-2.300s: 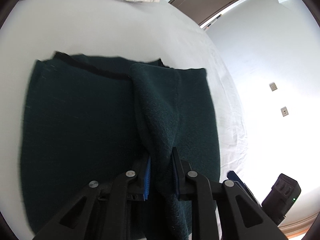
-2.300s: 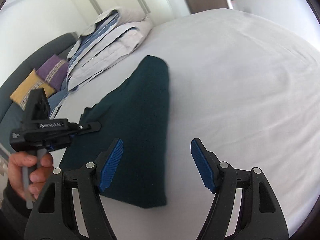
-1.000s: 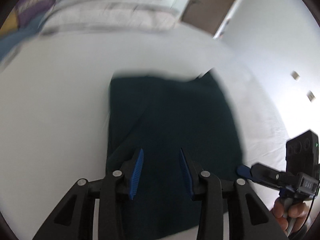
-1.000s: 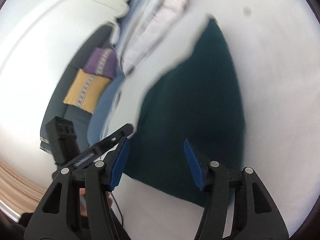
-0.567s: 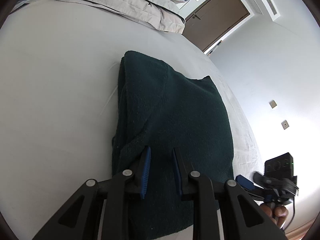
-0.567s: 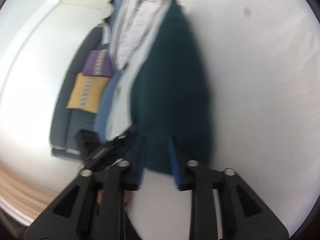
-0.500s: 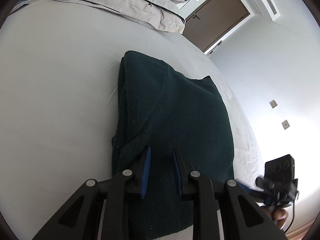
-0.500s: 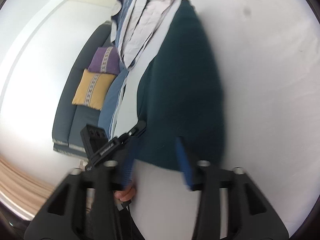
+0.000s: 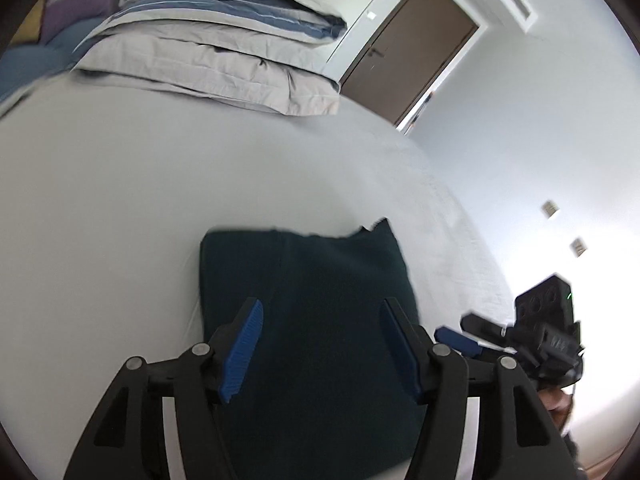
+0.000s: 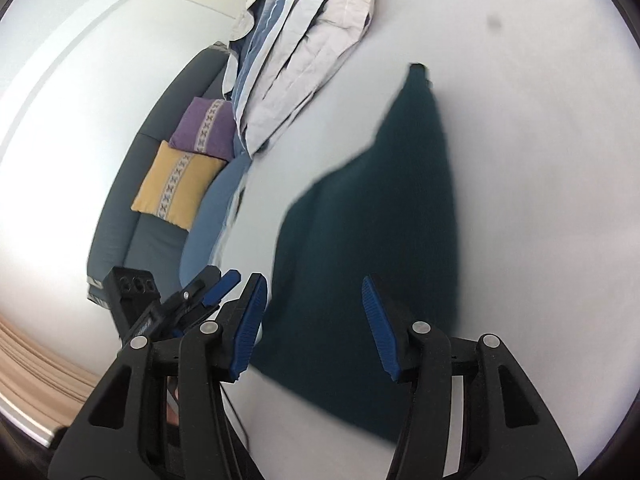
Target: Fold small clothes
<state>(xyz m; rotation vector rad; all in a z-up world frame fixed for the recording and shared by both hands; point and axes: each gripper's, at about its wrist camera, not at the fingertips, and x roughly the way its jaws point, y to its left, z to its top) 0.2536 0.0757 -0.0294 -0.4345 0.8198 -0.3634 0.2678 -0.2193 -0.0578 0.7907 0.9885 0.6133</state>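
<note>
A dark teal knit garment lies folded on the white bed sheet. It also shows in the right wrist view. My left gripper is open and empty, raised over the garment's near end. My right gripper is open and empty, above the garment's near edge. The right gripper also shows in the left wrist view, at the garment's right, and the left gripper shows in the right wrist view.
Folded grey and blue bedding is stacked at the far end of the bed. A dark sofa with purple and yellow cushions stands at the left. A brown door is beyond the bed.
Both grippers have opened wide from nearly shut jaws and drawn back from the garment. The garment's loose part, held by the left gripper 2.3 s ago, now lies folded flat.
</note>
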